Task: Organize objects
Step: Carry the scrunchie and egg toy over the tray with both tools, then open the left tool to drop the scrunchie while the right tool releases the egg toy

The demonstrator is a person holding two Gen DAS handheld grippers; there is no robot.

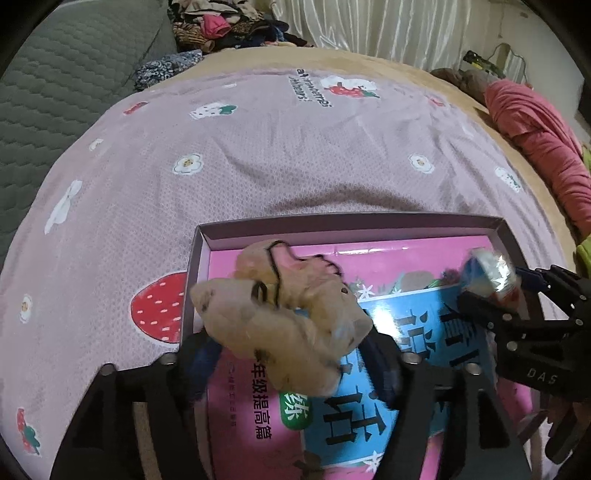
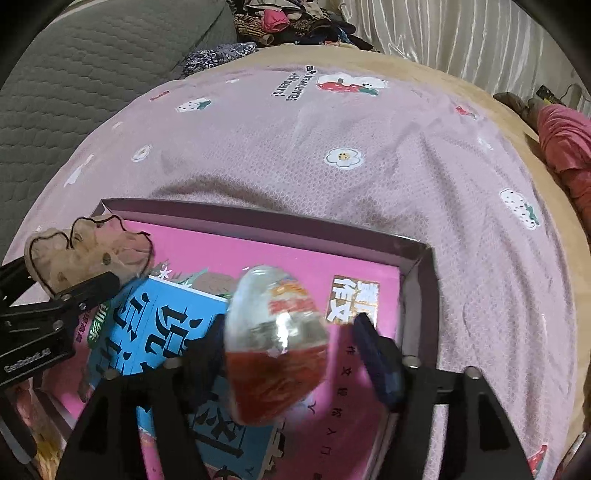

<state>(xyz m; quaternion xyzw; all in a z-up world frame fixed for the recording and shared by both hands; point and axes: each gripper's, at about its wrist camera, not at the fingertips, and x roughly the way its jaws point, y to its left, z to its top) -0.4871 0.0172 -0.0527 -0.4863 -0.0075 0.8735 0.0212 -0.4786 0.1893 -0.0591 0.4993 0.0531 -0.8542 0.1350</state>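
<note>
Left wrist view looks down on a shallow purple box [image 1: 332, 221] lying on a pink strawberry-print bedspread [image 1: 258, 155], near the bed's front edge. Inside the box lie a pink book [image 1: 251, 413] and, on top of it, a blue workbook [image 1: 417, 362] with large Chinese characters. The left gripper [image 1: 291, 354] stands with its jaws spread; a tan plush toy [image 1: 284, 314] with black stitched outlines sits between the fingers, blurred, above the left end of the box, and neither pad clearly presses on it. At the right edge of this view the right gripper [image 1: 491, 291] reaches in over the box's right half with a foil-wrapped egg-shaped sweet [image 1: 487, 273] at its tips.

In the right wrist view the right gripper [image 2: 291, 343] has its jaws parted as well. The egg-shaped sweet [image 2: 277, 343], silvery white above and red-orange below, is blurred between the fingers with a clear gap to the blue pad [image 2: 373, 354] on the right; whether the left finger touches it I cannot tell. It is over the pink book [image 2: 369, 406], just inside the box's right wall [image 2: 417, 295]. A grey quilted sofa [image 2: 92, 74] and a heap of clothes [image 2: 295, 22] lie beyond the bed's far corner.
</note>
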